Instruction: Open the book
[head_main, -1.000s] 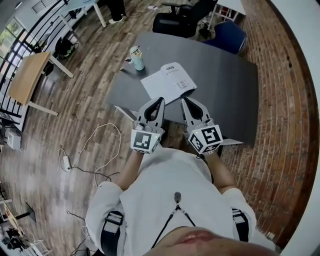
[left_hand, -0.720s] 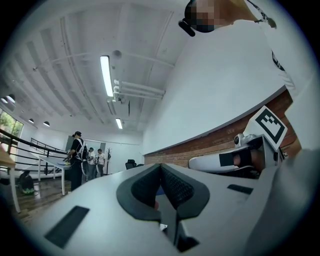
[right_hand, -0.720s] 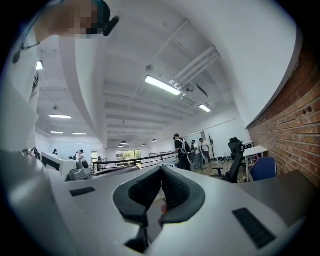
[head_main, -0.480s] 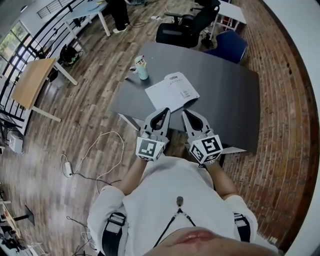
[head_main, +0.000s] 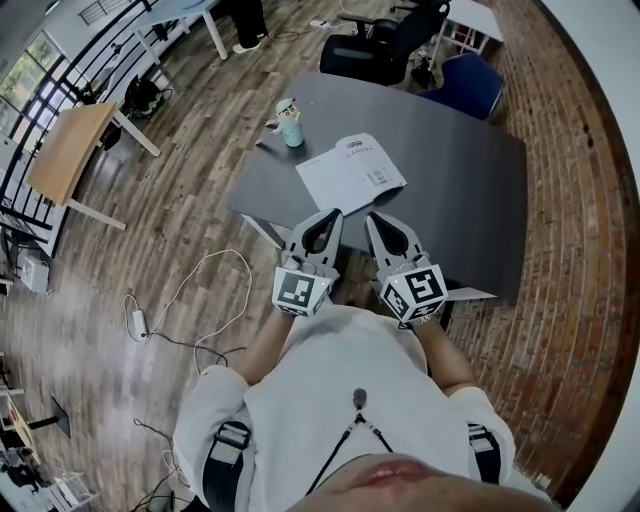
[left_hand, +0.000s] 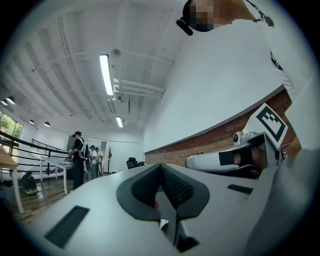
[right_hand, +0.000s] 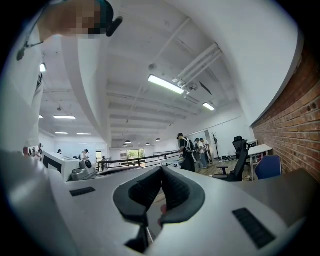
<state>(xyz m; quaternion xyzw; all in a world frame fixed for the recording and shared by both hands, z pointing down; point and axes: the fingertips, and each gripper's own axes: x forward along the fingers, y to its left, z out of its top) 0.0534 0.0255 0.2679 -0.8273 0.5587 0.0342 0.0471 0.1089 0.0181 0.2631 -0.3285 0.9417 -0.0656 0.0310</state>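
Observation:
A white book (head_main: 352, 172) lies flat and closed on the dark grey table (head_main: 450, 190), near its left front part. My left gripper (head_main: 328, 216) and right gripper (head_main: 374, 220) hang side by side over the table's near edge, short of the book and not touching it. The left gripper view shows my left gripper (left_hand: 161, 168) with pads meeting and nothing between them. My right gripper (right_hand: 161, 171) is likewise shut and empty in its own view. Both point level across the room, so neither gripper view shows the book.
A pale green cup (head_main: 290, 122) stands at the table's far left corner. A black office chair (head_main: 385, 40) and a blue chair (head_main: 470, 85) stand behind the table. A wooden table (head_main: 65, 150) and a floor cable (head_main: 190, 290) lie to the left. Several people stand far off.
The head view has shifted a little, so the table and book sit slightly further right in the picture. Both grippers stay shut, side by side at the near edge.

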